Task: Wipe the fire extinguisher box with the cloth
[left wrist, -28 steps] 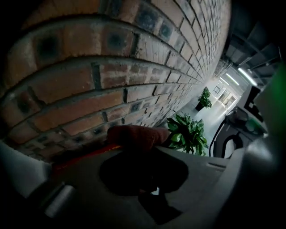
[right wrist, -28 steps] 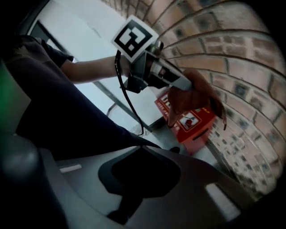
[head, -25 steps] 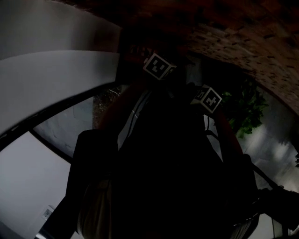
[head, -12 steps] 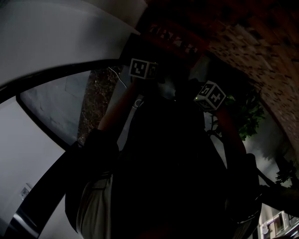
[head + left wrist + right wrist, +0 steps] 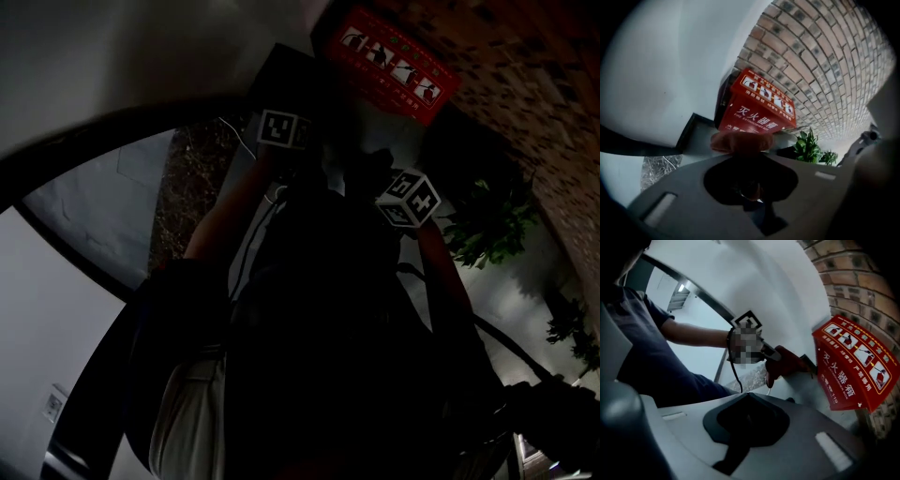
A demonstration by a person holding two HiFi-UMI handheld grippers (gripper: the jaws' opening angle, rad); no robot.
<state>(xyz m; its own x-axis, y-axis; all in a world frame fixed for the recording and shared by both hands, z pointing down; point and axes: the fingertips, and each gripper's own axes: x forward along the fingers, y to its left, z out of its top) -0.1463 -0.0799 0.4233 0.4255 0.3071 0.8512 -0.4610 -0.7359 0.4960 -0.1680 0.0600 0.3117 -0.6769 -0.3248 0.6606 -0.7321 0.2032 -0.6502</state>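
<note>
Right now your left gripper (image 5: 777,356) is clamped on the cloth (image 5: 790,365), held out near the left side of the box (image 5: 855,364), probably to start a wipe there. Can't tell if the cloth touches it yet. The box sits against the brick wall (image 5: 825,61). Your right gripper (image 5: 409,200) hangs well short of the box with nothing seen in it, likely just keeping clear. Its own view doesn't show whether it's open or closed. Head view is nearly black, and what the box stands on is hidden.

The red fire extinguisher box (image 5: 392,64) is shared by all three views: it is seen small at the top of the dim, steeply downward head view, faced closely at centre in the left gripper view, and caught sidelong at the right edge of the right gripper view.
</note>
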